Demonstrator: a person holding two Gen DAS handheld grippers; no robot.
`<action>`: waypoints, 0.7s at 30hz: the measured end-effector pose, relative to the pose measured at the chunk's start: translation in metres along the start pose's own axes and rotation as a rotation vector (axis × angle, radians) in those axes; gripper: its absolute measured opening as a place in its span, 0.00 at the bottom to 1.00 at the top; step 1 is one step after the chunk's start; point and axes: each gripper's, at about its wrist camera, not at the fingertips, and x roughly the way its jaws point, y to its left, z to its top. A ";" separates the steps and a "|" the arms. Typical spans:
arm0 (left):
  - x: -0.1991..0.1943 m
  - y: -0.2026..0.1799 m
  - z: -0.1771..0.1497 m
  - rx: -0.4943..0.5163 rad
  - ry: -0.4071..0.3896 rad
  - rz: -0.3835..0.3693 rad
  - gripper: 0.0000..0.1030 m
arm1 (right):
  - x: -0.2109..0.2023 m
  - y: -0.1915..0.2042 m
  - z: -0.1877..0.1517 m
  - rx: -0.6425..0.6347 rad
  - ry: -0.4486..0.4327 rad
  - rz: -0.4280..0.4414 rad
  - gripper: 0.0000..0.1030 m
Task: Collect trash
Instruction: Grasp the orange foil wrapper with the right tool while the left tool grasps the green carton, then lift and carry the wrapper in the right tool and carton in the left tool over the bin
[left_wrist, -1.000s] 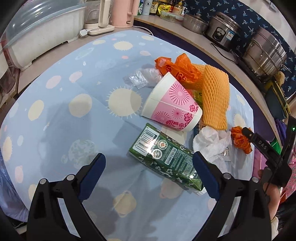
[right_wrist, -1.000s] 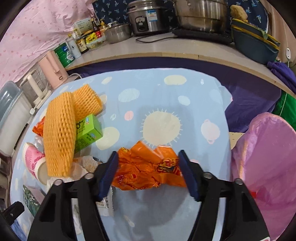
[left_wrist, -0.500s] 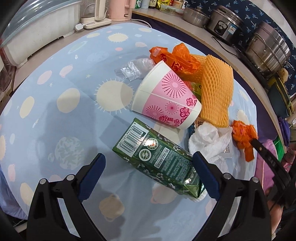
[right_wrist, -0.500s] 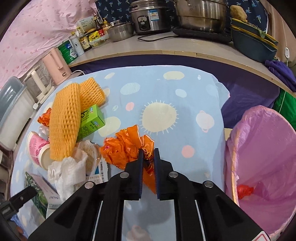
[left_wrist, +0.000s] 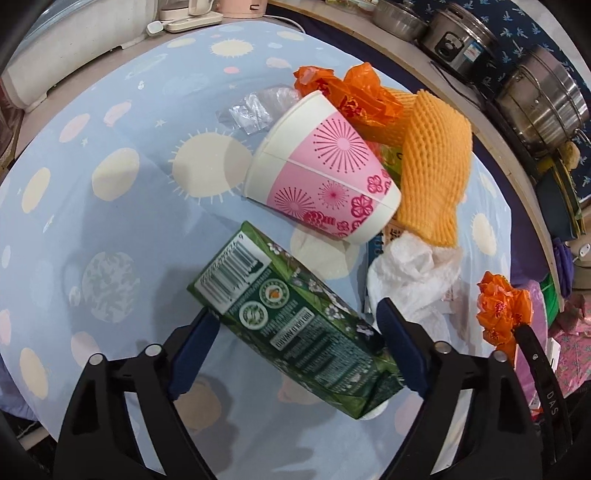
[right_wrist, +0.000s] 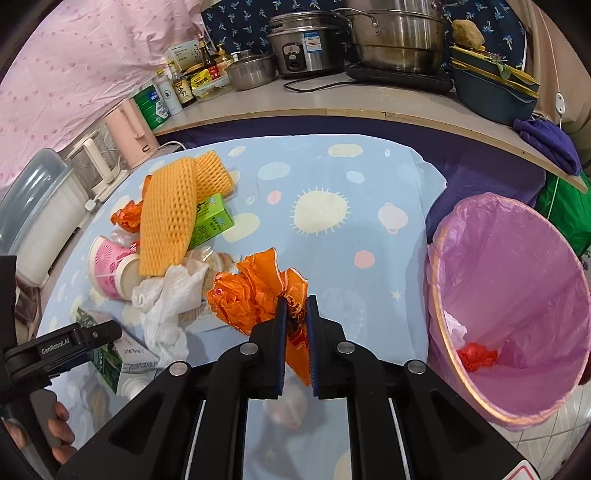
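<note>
Trash pile on the bench (right_wrist: 369, 177), lined bin at its right.

Left tool (left_wrist: 297, 328) spread wide around one green carton (left_wrist: 291, 321), pads apparently not clamping; beside it one pink cup (left_wrist: 325, 173), two foam nets (right_wrist: 166, 218), one white tissue (right_wrist: 166, 299). Right tool (right_wrist: 295, 310) pinches one orange wrapper (right_wrist: 251, 291). The bin (right_wrist: 517, 295) holds a red scrap (right_wrist: 476, 356).

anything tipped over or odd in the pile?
Yes: the pink paper cup lies on its side against the orange foam net. The green carton also lies flat, between the open left tool's fingers. The rest is loose crumpled trash.
</note>
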 end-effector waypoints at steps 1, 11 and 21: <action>-0.002 0.002 -0.003 0.003 0.002 -0.008 0.76 | -0.002 0.000 -0.002 0.001 0.001 0.002 0.10; -0.004 0.010 -0.009 -0.018 -0.003 -0.051 0.72 | -0.021 -0.002 -0.027 0.021 0.018 0.018 0.10; -0.004 0.001 -0.020 0.009 0.026 -0.102 0.52 | -0.032 -0.006 -0.029 0.029 0.006 0.023 0.10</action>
